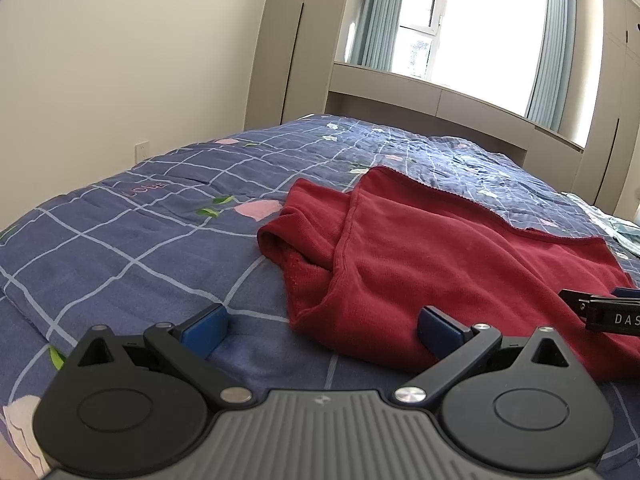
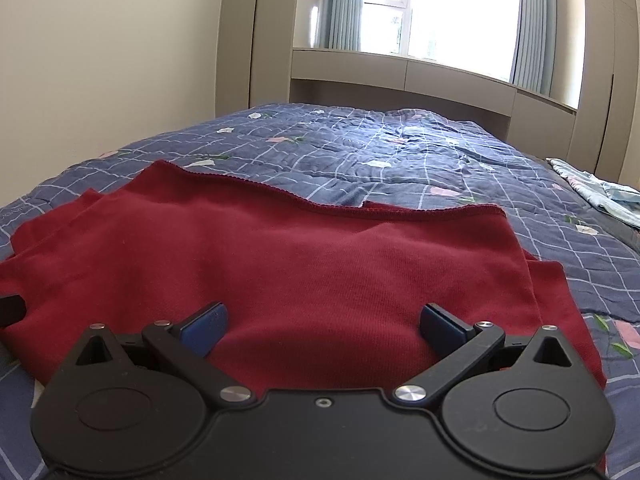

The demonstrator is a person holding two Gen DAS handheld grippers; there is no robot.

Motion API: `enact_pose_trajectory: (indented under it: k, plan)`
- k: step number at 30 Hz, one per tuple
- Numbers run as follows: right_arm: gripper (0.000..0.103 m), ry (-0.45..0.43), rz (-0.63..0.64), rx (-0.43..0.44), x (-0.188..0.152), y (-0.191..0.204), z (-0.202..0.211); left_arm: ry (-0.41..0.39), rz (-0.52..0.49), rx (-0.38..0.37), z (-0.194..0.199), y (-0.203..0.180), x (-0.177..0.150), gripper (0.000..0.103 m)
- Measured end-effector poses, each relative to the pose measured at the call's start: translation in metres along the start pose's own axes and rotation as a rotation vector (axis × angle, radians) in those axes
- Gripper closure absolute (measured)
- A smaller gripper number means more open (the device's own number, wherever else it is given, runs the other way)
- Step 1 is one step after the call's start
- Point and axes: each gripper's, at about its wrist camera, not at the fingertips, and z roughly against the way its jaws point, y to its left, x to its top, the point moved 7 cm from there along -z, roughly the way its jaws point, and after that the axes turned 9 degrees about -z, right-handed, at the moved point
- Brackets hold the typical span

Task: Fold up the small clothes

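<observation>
A dark red knit garment [image 1: 432,256] lies partly folded on the blue checked bedspread [image 1: 132,240], with a bunched sleeve at its left. My left gripper [image 1: 322,330] is open and empty, low over the garment's near left edge, its right finger over red cloth. The right gripper's tip [image 1: 600,312] shows at the right of this view. In the right wrist view the garment [image 2: 304,264] spreads wide ahead. My right gripper [image 2: 322,326] is open and empty, low over its near edge, both blue pads [image 2: 204,328] above the cloth.
The bedspread [image 2: 420,152] runs back to a beige headboard shelf [image 2: 400,72] under a bright window. A wall stands at the left. A light blue cloth [image 2: 600,192] lies at the bed's right edge. Wardrobes flank the window.
</observation>
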Motion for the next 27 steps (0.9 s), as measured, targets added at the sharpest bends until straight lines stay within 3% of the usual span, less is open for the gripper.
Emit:
enact_pose_trajectory:
  k: [12,15,18,21,27]
  plan:
    - [0.0,0.007,-0.023,0.023,-0.002,-0.002,0.008,-0.006,0.003,0.009,0.004,0.0,-0.001,0.0]
    - [0.0,0.023,-0.009,0.034,-0.004,-0.001,0.014,0.023,0.03,0.008,0.006,0.0,0.0,0.0]
    - [0.0,0.04,0.041,0.038,-0.009,0.001,0.021,0.029,0.164,-0.079,0.02,-0.006,0.009,0.0]
    - [0.001,0.05,0.11,0.026,-0.014,0.006,0.027,0.028,0.204,-0.193,0.025,-0.02,0.014,0.0]
    - [0.001,0.031,0.133,0.039,-0.024,0.003,0.039,0.047,0.25,-0.171,0.008,-0.019,0.004,0.0]
